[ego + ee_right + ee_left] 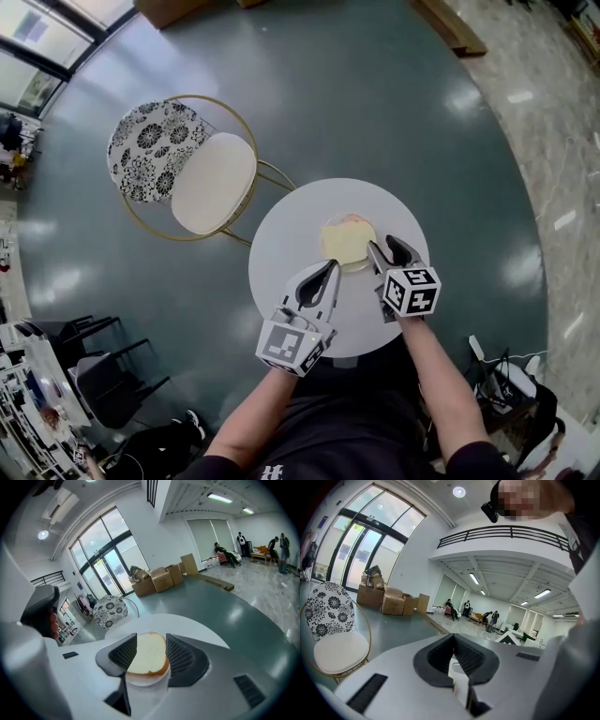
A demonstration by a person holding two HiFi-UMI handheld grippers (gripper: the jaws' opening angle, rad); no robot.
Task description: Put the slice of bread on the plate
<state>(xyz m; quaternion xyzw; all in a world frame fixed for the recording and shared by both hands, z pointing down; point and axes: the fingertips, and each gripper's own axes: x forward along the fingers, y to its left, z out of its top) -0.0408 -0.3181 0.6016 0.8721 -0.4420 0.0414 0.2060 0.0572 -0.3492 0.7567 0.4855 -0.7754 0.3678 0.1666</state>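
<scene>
The slice of bread, pale with a brown crust, lies flat on a small white plate on the round white table. My right gripper hovers just to the right of the plate and nearer to me. It is open: in the right gripper view the bread shows through the gap between the ribbed pads, and they do not press on it. My left gripper sits to the left of the plate, shut and empty, its tips meeting.
A gold-framed chair with a floral back and a white seat stands left of the table. Cardboard boxes are stacked on the grey floor by the glass doors. Several people sit far off.
</scene>
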